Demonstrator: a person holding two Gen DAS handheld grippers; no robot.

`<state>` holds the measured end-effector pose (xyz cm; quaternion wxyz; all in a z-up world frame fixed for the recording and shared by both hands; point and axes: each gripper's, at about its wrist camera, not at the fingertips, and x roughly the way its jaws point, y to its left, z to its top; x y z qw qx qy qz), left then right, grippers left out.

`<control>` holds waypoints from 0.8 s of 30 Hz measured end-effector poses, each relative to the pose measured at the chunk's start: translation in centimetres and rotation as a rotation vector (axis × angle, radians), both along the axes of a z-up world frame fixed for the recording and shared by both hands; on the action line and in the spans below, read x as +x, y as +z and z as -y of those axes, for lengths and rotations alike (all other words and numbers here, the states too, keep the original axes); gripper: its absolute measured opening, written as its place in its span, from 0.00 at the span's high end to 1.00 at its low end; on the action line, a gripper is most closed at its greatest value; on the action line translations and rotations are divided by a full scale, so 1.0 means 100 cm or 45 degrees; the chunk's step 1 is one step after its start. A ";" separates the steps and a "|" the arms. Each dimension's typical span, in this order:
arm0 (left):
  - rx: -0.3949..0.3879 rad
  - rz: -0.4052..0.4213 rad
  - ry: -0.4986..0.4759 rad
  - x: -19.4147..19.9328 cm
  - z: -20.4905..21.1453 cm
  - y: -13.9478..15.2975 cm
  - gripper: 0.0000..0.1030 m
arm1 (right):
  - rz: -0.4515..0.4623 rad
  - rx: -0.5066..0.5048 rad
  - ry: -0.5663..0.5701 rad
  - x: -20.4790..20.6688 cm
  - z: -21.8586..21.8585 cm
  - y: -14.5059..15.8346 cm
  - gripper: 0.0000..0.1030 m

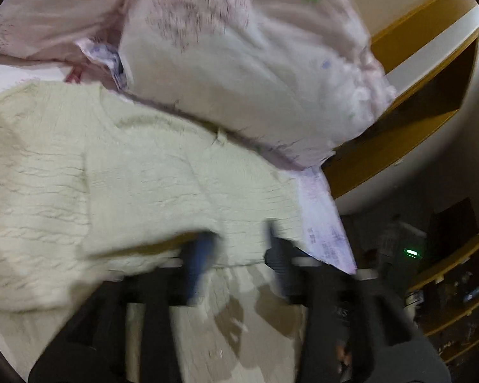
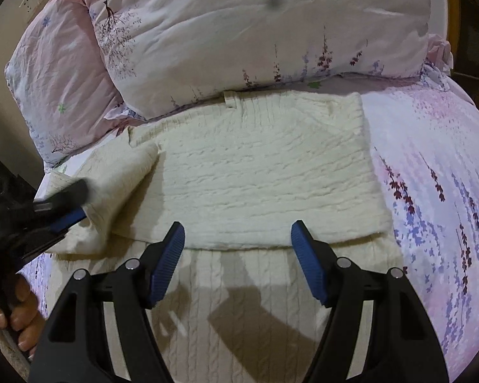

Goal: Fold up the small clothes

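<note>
A cream cable-knit sweater [image 2: 265,172] lies on the bed, its right side folded over the body. My right gripper [image 2: 238,233] is open and empty, hovering just above the sweater's folded edge. My left gripper [image 2: 76,202] shows at the left of the right wrist view, its jaws around the sweater's left sleeve [image 2: 118,185], which is lifted and bunched. In the blurred left wrist view the left gripper [image 1: 239,249] has sweater fabric [image 1: 143,175] lying over its left finger; I cannot tell if it grips.
A large floral duvet [image 2: 255,32] and a pink pillow [image 2: 57,73] lie behind the sweater. The lavender-print bedsheet [image 2: 437,191] extends to the right. A wooden bed frame [image 1: 415,121] and dark shelves [image 1: 456,287] show in the left wrist view.
</note>
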<state>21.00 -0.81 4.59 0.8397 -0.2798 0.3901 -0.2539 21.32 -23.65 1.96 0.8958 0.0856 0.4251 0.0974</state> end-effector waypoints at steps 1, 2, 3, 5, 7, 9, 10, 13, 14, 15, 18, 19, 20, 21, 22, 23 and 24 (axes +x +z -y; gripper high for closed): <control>-0.022 0.043 0.022 -0.009 -0.013 0.007 0.39 | 0.006 0.001 0.006 0.000 -0.002 0.002 0.33; -0.027 0.079 0.034 -0.015 -0.024 0.013 0.39 | 0.016 0.007 0.024 0.001 -0.006 0.004 0.33; -0.021 0.119 0.067 -0.024 -0.041 0.020 0.39 | 0.022 0.015 0.044 0.002 -0.009 0.005 0.33; -0.006 0.133 0.156 -0.034 -0.070 0.023 0.39 | 0.029 0.045 0.102 0.004 -0.020 0.009 0.33; 0.005 0.114 0.238 -0.040 -0.099 0.022 0.40 | 0.020 0.087 0.167 0.008 -0.033 0.010 0.35; 0.008 0.053 0.319 -0.041 -0.121 0.014 0.40 | 0.022 0.086 0.218 0.012 -0.049 0.011 0.41; 0.010 0.023 0.336 -0.043 -0.129 0.008 0.40 | 0.035 0.053 0.239 0.012 -0.058 0.011 0.44; 0.029 -0.062 0.368 -0.037 -0.136 -0.006 0.40 | 0.140 -0.141 0.378 0.001 -0.096 0.013 0.44; 0.047 -0.090 0.372 -0.036 -0.138 -0.012 0.40 | 0.203 -0.246 0.445 -0.008 -0.112 0.013 0.44; 0.055 -0.107 0.373 -0.036 -0.140 -0.016 0.40 | 0.256 -0.338 0.493 -0.016 -0.124 0.012 0.44; 0.065 -0.178 0.374 -0.032 -0.144 -0.029 0.40 | 0.379 -0.549 0.616 -0.036 -0.151 0.006 0.44; 0.062 -0.194 0.375 -0.031 -0.145 -0.033 0.40 | 0.400 -0.600 0.645 -0.039 -0.158 0.003 0.44; 0.064 -0.203 0.377 -0.030 -0.146 -0.036 0.40 | 0.411 -0.646 0.670 -0.040 -0.165 0.000 0.44; 0.067 -0.206 0.378 -0.029 -0.147 -0.038 0.40 | 0.408 -0.671 0.684 -0.039 -0.168 -0.003 0.45; 0.069 -0.207 0.378 -0.028 -0.146 -0.038 0.40 | 0.401 -0.690 0.692 -0.036 -0.173 -0.006 0.48; 0.070 -0.208 0.378 -0.029 -0.147 -0.037 0.39 | 0.392 -0.706 0.695 -0.033 -0.176 -0.010 0.52; 0.069 -0.210 0.379 -0.029 -0.147 -0.037 0.39 | 0.369 -0.713 0.696 -0.027 -0.178 -0.012 0.66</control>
